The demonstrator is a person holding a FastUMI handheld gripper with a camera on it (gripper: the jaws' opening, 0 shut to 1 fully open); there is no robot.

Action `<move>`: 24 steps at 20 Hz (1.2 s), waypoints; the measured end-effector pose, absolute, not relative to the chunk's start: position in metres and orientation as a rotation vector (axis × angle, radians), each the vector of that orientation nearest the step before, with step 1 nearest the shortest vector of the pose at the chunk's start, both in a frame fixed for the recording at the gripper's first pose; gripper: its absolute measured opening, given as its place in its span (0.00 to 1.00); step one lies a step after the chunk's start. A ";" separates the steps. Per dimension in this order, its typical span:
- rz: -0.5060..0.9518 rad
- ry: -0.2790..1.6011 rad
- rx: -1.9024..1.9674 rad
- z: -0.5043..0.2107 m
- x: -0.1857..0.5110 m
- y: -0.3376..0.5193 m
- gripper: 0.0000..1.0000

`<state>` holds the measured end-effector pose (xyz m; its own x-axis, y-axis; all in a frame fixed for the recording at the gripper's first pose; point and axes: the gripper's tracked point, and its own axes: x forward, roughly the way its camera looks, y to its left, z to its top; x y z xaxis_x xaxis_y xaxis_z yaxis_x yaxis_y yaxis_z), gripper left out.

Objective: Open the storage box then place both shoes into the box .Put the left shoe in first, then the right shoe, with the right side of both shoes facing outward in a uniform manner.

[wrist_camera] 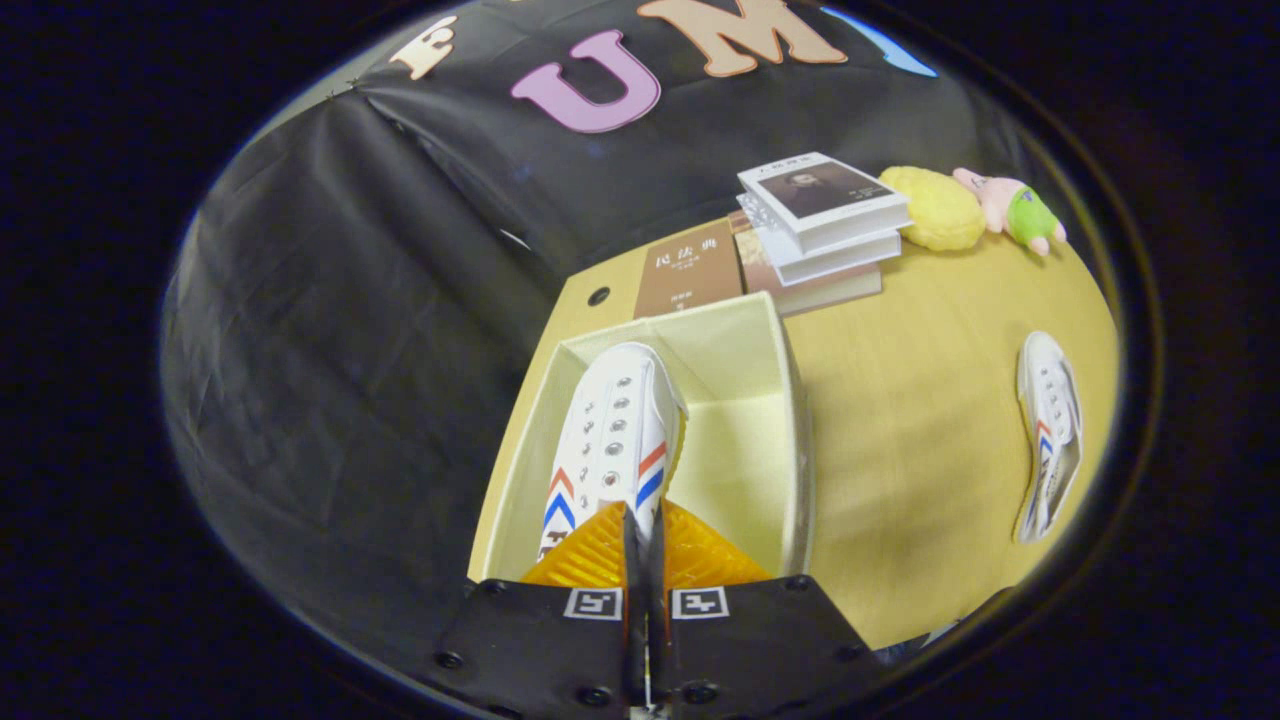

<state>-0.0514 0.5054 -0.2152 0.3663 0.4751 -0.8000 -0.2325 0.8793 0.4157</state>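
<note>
The storage box (795,420) stands open on the wooden table, pale cream inside. A white shoe (610,430) with red and blue chevrons hangs over the box's left half, toe pointing away from me. My gripper (642,520) is shut on this shoe, both fingers pressed together on the thin edge of its upper near the heel. The second white shoe (1050,430) lies on the table well to the right of the box, apart from it.
Beyond the box lie a brown book (690,270) and a stack of books (820,225). A yellow plush (935,208) and a pink and green plush toy (1015,208) sit at the far right. The table edge (520,410) runs along the box's left side.
</note>
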 end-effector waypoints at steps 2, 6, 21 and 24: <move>0.450 1.142 0.238 -0.226 -0.058 0.518 0.04; 0.448 1.168 0.197 -0.236 -0.066 0.525 0.07; 0.686 1.054 0.317 -0.163 -0.080 0.511 0.99; 0.716 0.987 0.283 -0.146 -0.076 0.489 1.00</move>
